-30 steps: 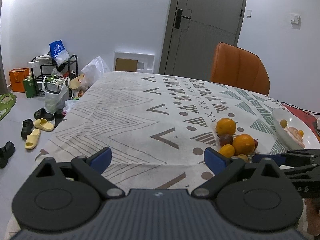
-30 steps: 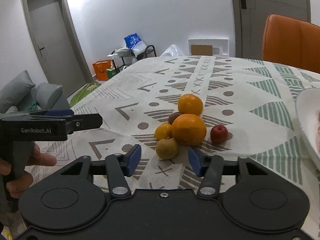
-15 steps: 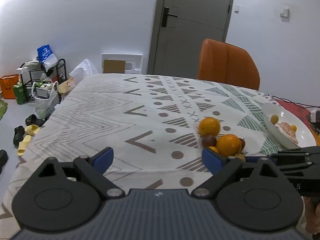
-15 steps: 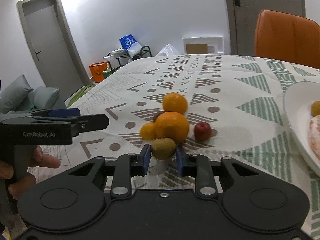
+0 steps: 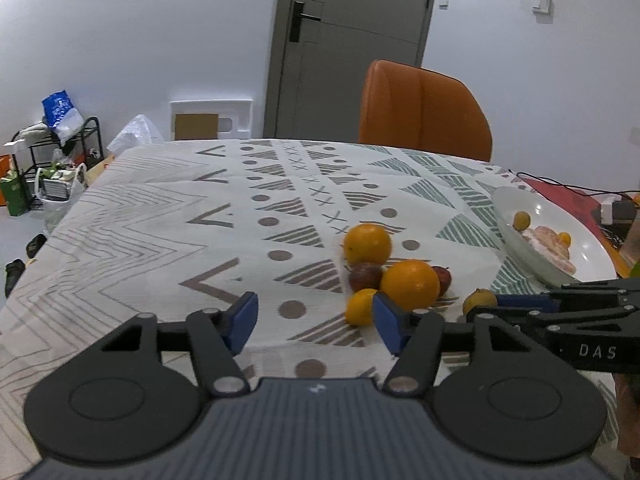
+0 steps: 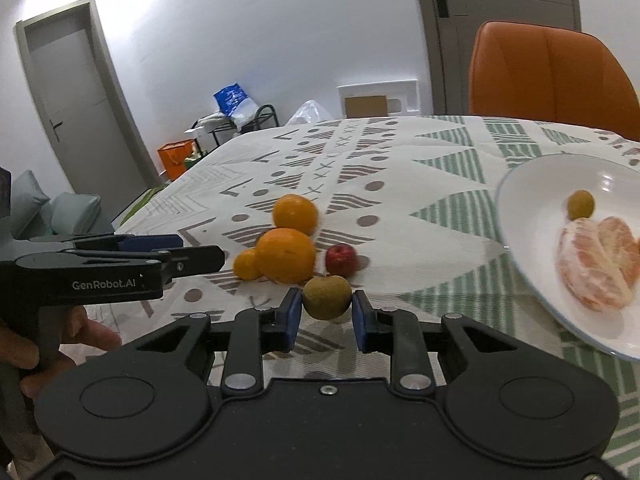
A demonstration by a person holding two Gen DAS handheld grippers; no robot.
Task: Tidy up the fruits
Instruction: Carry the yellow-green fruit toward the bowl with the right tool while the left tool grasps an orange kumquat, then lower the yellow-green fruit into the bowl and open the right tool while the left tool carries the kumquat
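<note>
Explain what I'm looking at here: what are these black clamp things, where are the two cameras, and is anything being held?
No robot here: a person holds a two-finger clamp in each hand, with a fisheye camera on each looking along its fingers. In the right view, the right gripper is shut on a brownish-green fruit; the same fruit shows in the left view. The left gripper is open and holds nothing. On the patterned tablecloth lie two oranges, a small orange fruit and a red fruit. The white plate holds peeled segments and a small greenish-yellow fruit.

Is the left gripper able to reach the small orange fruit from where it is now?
Probably yes: the left gripper is open, and the small orange fruit lies just ahead by its right finger, nothing between.
</note>
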